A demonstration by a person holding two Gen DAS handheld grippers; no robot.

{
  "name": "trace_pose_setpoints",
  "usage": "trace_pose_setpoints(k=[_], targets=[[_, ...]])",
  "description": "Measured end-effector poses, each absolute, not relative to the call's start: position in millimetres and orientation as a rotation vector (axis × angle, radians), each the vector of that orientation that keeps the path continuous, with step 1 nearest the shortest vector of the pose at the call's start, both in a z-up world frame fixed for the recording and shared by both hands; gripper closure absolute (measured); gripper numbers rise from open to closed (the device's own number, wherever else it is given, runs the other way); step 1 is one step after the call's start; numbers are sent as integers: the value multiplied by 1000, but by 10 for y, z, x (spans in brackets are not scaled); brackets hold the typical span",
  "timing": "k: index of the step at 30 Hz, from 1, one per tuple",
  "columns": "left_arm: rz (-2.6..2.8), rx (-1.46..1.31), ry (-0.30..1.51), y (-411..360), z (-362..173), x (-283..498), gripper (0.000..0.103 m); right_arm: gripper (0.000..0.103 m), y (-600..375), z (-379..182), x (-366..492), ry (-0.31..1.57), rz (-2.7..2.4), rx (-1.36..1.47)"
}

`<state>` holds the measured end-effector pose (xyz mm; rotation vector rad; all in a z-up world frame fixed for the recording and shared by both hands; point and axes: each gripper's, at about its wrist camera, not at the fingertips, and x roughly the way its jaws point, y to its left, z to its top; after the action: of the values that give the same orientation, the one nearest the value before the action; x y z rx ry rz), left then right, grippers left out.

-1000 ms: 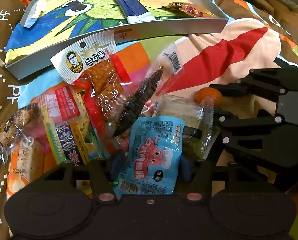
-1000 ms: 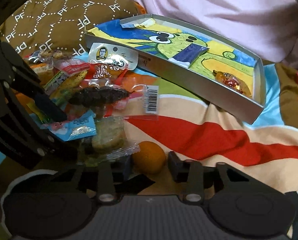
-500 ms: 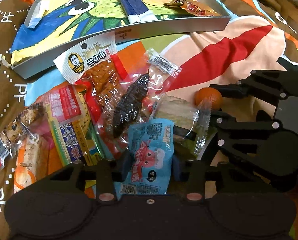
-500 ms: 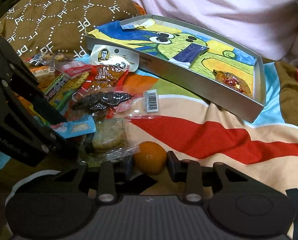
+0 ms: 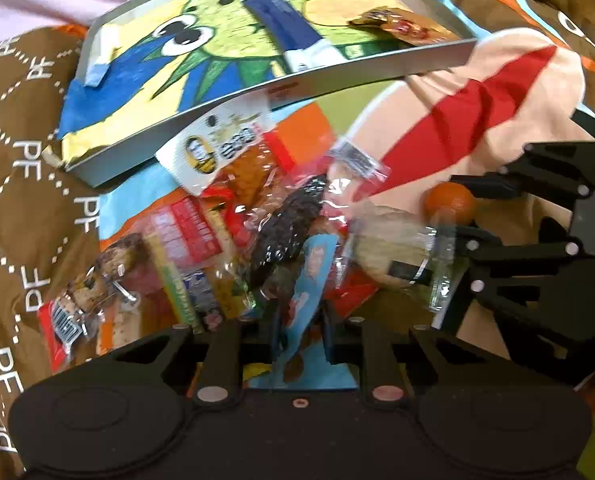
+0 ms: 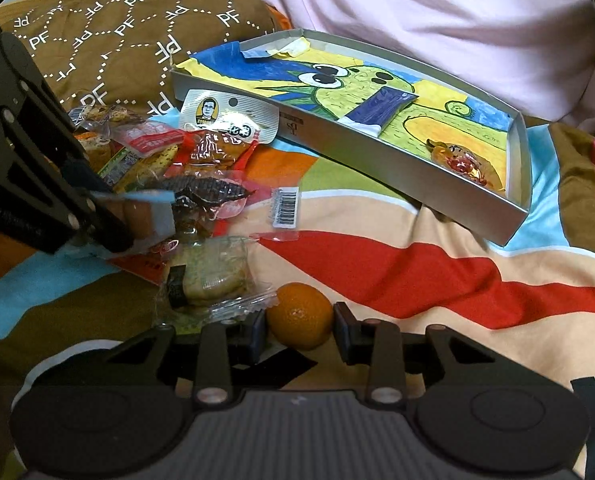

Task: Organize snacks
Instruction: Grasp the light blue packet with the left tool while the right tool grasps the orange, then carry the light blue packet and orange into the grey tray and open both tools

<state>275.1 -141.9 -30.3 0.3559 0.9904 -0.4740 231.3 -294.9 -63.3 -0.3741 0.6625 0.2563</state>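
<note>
My left gripper (image 5: 299, 330) is shut on a light blue snack packet (image 5: 309, 280) and holds it edge-up just above the snack pile; it also shows in the right wrist view (image 6: 149, 208). My right gripper (image 6: 299, 330) stands open around a small orange (image 6: 299, 316) on the blanket, its fingers apart from the fruit. The orange also shows in the left wrist view (image 5: 449, 203). A grey tray (image 6: 377, 164) with a cartoon lining holds a dark blue sachet (image 6: 381, 110) and a red-gold candy (image 6: 463, 162).
Several wrapped snacks lie heaped on the striped blanket: a dark dried-fish pack (image 6: 209, 190), a round cake in clear wrap (image 6: 213, 276), a white-topped tofu pack (image 6: 225, 120). A brown patterned pillow (image 6: 117, 36) lies at the back left.
My left gripper closed on the blue packet and lifted it, turning it on edge. My right gripper moved slightly closer around the orange.
</note>
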Motion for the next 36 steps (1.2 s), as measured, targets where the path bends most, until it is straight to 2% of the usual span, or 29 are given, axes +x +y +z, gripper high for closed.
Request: trace_pose_setpoints(k=[10, 15, 21, 36], targets=[[-470, 347, 980, -1469, -422, 2724, 82, 64, -2942, -648, 2320, 658, 254, -377], [-456, 337, 952, -1479, -347, 2662, 86, 65, -2927, -643, 2310, 652, 255, -382], [-449, 282, 913, -1453, -186, 2545, 86, 65, -2876, -616, 2249, 628, 236, -420], [-443, 72, 801, -1449, 208, 2632, 86, 65, -2934, -348, 2128, 360, 103, -361]])
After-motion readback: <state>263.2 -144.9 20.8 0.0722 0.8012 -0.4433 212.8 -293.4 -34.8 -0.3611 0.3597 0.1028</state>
